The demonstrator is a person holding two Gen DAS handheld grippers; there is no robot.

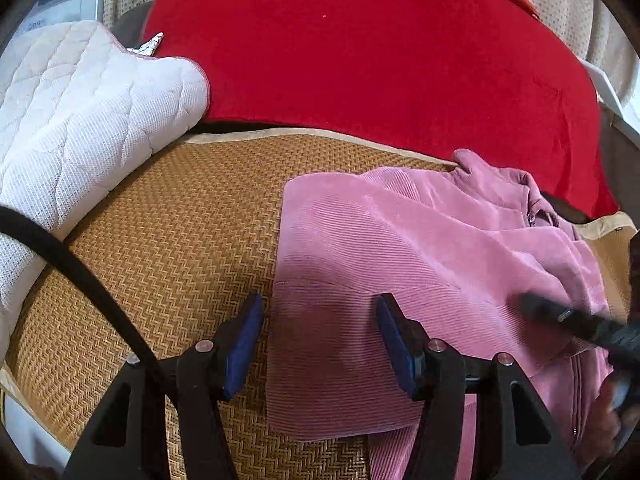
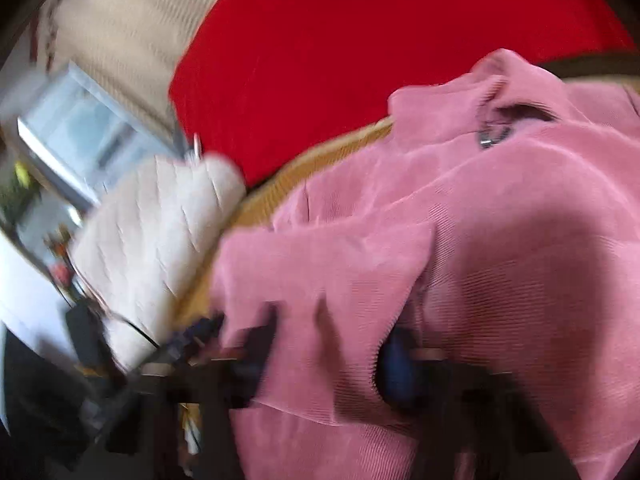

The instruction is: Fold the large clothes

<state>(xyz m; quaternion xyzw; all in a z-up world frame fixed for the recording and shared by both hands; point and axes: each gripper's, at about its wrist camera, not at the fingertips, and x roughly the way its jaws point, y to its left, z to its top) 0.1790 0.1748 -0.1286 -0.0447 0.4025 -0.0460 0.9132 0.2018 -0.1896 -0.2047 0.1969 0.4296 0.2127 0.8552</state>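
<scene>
**Pink jacket mid-fold on the woven mat**

Largest first: the red blanket (image 1: 360, 60) lies across the far side, clear of the work. Nearer you, the woven mat (image 1: 168, 248) gives a flat, firm bed for folding. A white quilted pad (image 1: 80, 120) rests over its left edge, well apart from the garment.

The pink jacket (image 1: 420, 260) lies on the mat's right half, collar and zipper pull (image 2: 494, 136) toward the far side. One panel is already folded over, leaving a straight left edge, so the fold looks partly done.

Your left hand-held gripper (image 1: 320, 340) hangs over that left edge with its pads spread wide: one pad over bare mat, the other over pink cloth, nothing pinched. It looks placed to take the edge for the next fold.

Your right hand-held gripper (image 2: 328, 364) is badly blurred in its own view. Cloth bunches between the fingers; I judge it clamped on the jacket's near hem, likely to lift that side.

Risk: pulling with the right before the left has taken hold could drag the folded panel askew.
</scene>
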